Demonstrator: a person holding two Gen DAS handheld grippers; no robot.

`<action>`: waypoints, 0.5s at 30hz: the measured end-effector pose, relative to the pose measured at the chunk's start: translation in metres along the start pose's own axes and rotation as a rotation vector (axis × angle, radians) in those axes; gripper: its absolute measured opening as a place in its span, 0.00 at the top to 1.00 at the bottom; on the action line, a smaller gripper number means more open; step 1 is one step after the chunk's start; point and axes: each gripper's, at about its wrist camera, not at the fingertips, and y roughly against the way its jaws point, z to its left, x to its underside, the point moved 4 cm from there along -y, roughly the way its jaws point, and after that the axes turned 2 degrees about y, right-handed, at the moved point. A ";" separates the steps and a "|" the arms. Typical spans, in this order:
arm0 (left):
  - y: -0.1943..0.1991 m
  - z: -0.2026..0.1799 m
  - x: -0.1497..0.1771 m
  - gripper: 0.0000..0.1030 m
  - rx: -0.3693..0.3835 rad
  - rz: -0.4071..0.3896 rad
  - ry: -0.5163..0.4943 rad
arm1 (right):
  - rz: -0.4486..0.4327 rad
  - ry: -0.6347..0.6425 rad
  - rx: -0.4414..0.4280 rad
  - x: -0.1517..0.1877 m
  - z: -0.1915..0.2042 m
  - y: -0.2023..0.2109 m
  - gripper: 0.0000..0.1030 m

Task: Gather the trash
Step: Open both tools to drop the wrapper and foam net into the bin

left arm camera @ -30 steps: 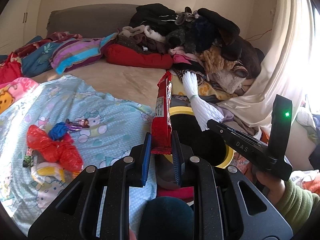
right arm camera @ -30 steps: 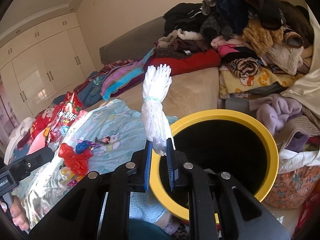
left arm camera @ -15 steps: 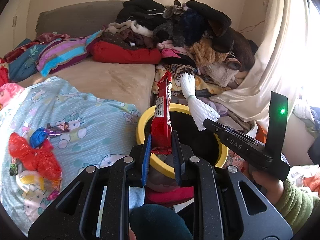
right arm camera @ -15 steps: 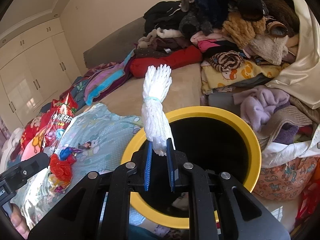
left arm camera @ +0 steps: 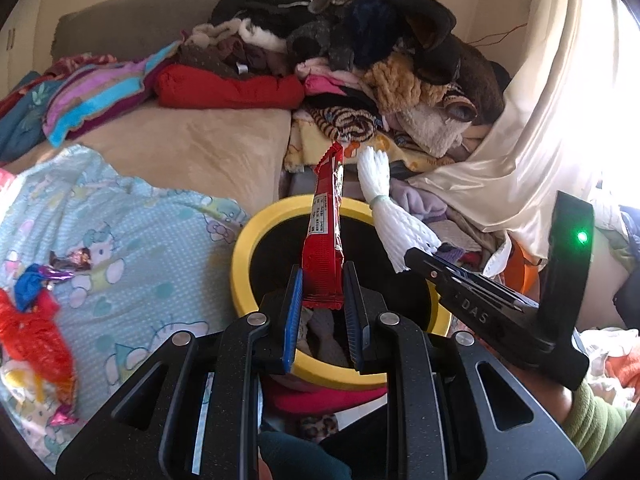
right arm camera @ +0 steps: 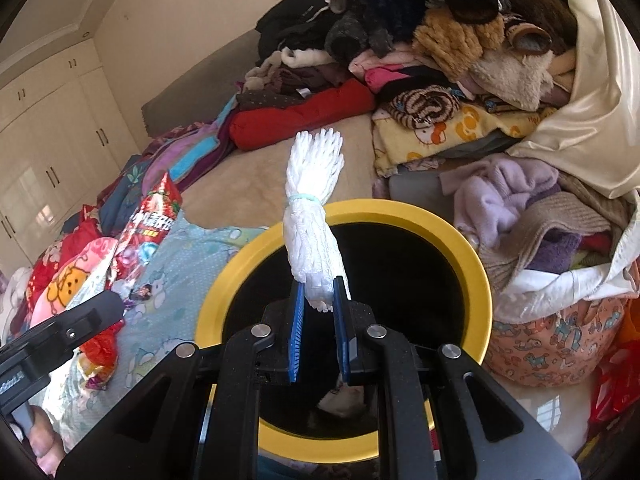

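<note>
My left gripper (left arm camera: 320, 280) is shut on a red snack wrapper (left arm camera: 326, 236) and holds it upright over the yellow-rimmed black bin (left arm camera: 256, 240). My right gripper (right arm camera: 318, 292) is shut on a white foam net sleeve (right arm camera: 314, 220) tied with a band, above the same bin (right arm camera: 476, 264). The right gripper and its net (left arm camera: 390, 216) show at the right of the left wrist view. The wrapper (right arm camera: 154, 220) and the left gripper show at the left of the right wrist view. More wrappers and red plastic (left arm camera: 32, 320) lie on the blue bedsheet.
A heap of clothes and blankets (left arm camera: 380, 60) rises behind the bin on the bed. A cream curtain (left arm camera: 532, 128) hangs to the right. A cloth basket with laundry (right arm camera: 560, 340) stands right of the bin. White wardrobes (right arm camera: 44, 128) line the far left wall.
Both grippers have moved with their items toward the bin; the bin now lies directly under both, and the bed litter has slid to the left of view.
</note>
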 end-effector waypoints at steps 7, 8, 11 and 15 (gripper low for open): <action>-0.033 0.008 0.001 0.87 -0.002 0.056 0.037 | 0.026 -0.026 0.018 0.004 -0.013 -0.010 0.84; -0.037 0.009 0.001 0.87 -0.002 0.063 0.040 | 0.028 -0.027 0.018 0.005 -0.014 -0.011 0.84; -0.050 0.011 0.001 0.86 0.002 0.089 0.055 | 0.044 -0.031 0.025 0.008 -0.018 -0.016 0.84; -0.061 0.017 0.001 0.83 0.006 0.100 0.079 | 0.049 -0.054 0.028 0.009 -0.023 -0.016 0.76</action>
